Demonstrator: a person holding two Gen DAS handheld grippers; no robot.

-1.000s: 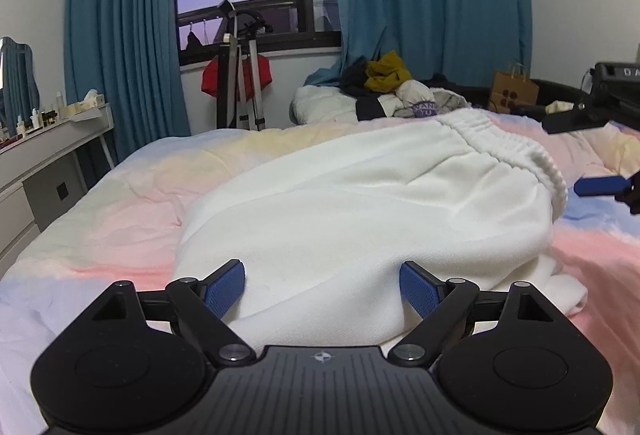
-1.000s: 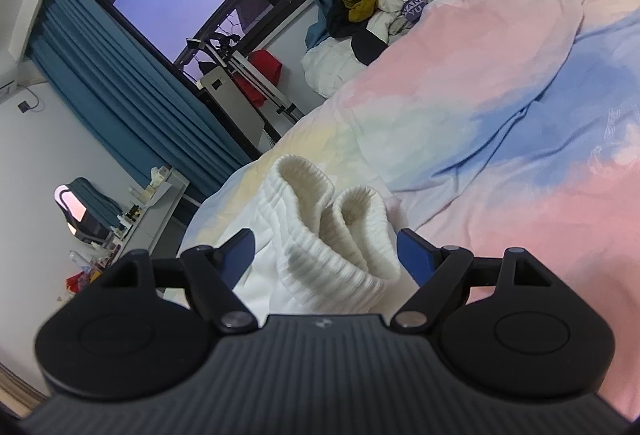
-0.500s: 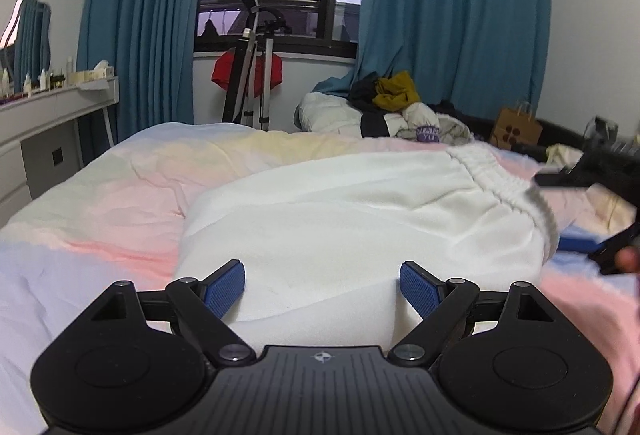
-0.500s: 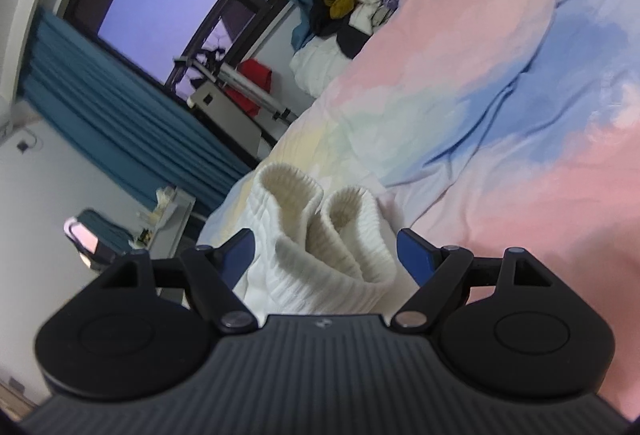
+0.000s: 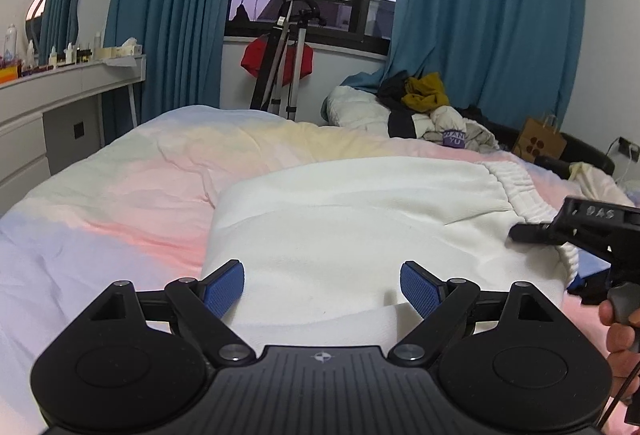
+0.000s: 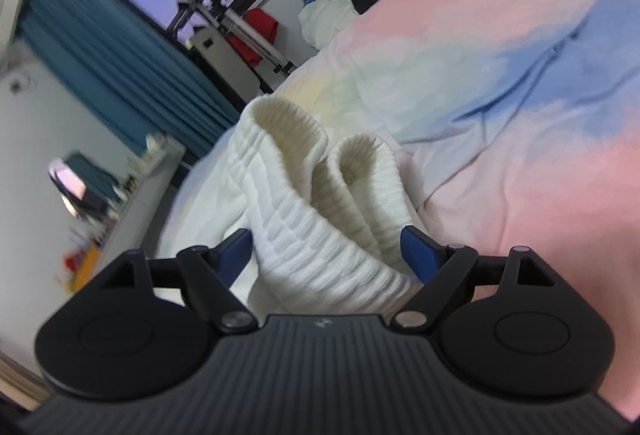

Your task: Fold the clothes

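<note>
A folded white garment lies on the pastel bedspread, its ribbed elastic waistband at the right end. My left gripper is open, its blue pads on either side of the garment's near folded edge. My right gripper is open, tilted, with the bunched ribbed waistband lying between its fingers. The right gripper also shows in the left wrist view, at the waistband end, with the person's hand behind it.
A pile of clothes sits at the far end of the bed. A tripod with a red cloth stands under the window. A white dresser is at the left, a paper bag at the right.
The left gripper rose and tilted up, so more of the room shows. The right gripper moved in closer to the waistband, which now lies deeper between its fingers.
</note>
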